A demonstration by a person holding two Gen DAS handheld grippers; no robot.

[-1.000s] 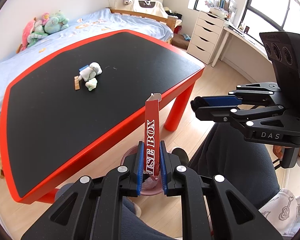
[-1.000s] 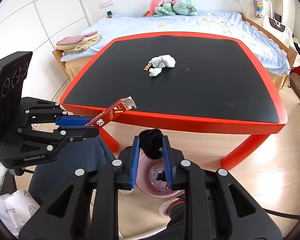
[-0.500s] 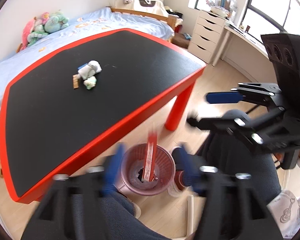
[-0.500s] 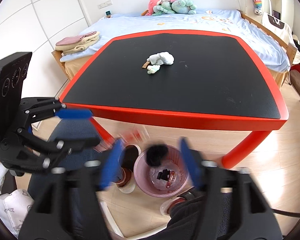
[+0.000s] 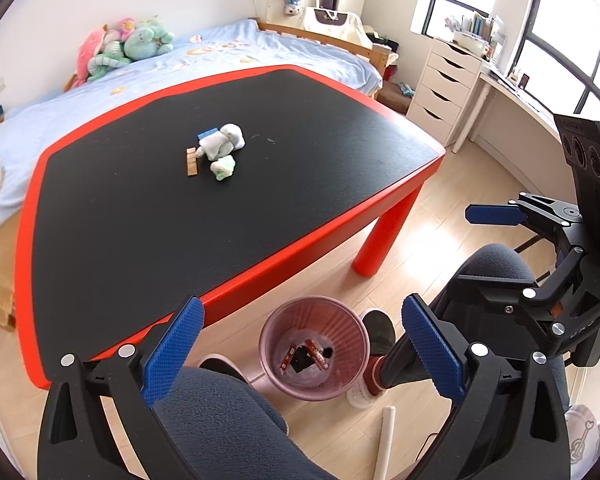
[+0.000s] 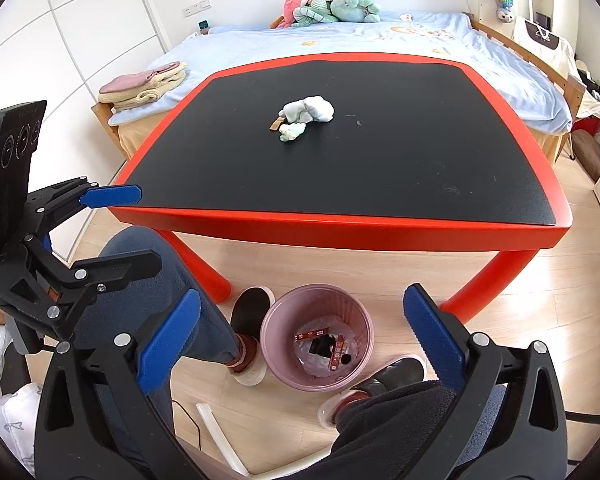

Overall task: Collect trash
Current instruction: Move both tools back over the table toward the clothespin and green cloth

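Above the pink bin (image 5: 314,342) | hovering with left claw (image 5: 300,354) and right claw (image 6: 302,344) just opened wide, empty | sitting mid-table (image 5: 148,240), ahead of both: crumpled tissues (image 5: 222,148), wooden stick (image 5: 191,162) lengthwise | neither nearer.

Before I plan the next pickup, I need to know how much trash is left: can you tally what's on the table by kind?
White crumpled wads: 2
Pale green wad: 1
Brown strip: 1
Blue scrap: 1
Total: 5 pieces on the table, all in one cluster; the count of wads is my best reading.
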